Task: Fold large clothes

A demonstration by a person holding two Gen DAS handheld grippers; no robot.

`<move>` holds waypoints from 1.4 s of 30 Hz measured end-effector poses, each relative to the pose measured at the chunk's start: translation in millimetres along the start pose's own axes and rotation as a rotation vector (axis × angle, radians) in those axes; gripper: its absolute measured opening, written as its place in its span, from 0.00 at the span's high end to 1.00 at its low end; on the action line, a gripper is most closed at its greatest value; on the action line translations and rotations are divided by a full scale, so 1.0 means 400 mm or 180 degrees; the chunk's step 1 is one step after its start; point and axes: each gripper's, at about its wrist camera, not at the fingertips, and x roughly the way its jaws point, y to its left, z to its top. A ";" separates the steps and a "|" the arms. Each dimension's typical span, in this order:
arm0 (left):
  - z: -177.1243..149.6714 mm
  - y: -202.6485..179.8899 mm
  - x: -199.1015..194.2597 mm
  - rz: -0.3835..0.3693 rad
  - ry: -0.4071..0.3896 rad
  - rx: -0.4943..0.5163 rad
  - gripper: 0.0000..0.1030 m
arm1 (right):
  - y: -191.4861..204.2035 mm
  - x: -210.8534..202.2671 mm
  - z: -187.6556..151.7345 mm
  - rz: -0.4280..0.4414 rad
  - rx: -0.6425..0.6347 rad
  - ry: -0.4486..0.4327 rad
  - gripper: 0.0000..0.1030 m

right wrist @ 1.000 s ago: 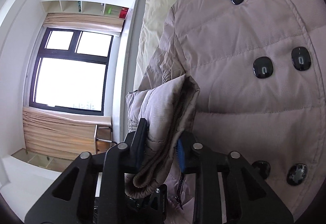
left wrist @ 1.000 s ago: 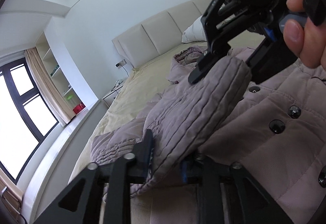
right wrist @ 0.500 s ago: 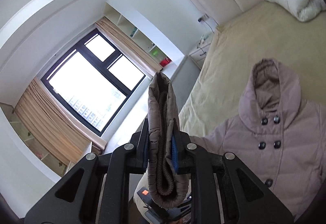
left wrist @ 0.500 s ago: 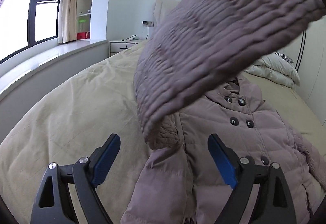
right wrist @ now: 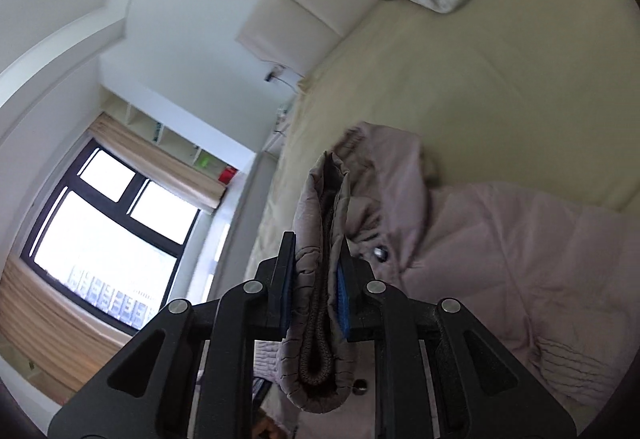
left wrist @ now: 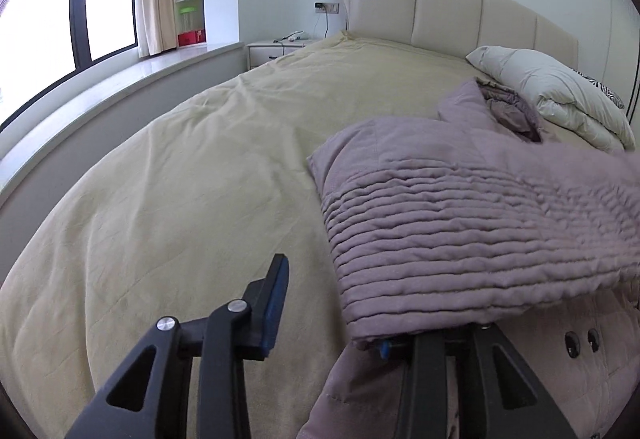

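A mauve quilted coat [left wrist: 460, 391] is spread on the bed [left wrist: 200, 179], toward the side away from the window, with its hood [left wrist: 496, 107] reaching up near the pillow [left wrist: 552, 95] at the headboard end. One sleeve [left wrist: 460, 231] is held up and stretched across the coat's front. Its cuff [right wrist: 318, 279] is pinched firmly between the pads of the right tongs [right wrist: 316, 291], which are nearly closed on the doubled fabric. The left tongs [left wrist: 328, 315] are closing from a half-open spread; only bare bedcover is seen in the gap between the pads, and the sleeve's ribbed edge lies over the right-hand finger, so nothing is judged to be gripped there. The risk from here is judged to lie in that closing: the sleeve edge could be missed altogether, or only a thin lip of padding could be caught and then lost under the sleeve's weight. A crooked fold could also result if the cuff is carried over too quickly, since the slack middle of the sleeve may bunch or twist, and the slippery shell could be dragged across the bed.
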 end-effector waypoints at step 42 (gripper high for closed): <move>0.071 -0.030 0.140 -0.0100 0.0372 0.0514 0.64 | -0.065 0.298 -0.267 -0.1545 -0.1339 0.0524 0.69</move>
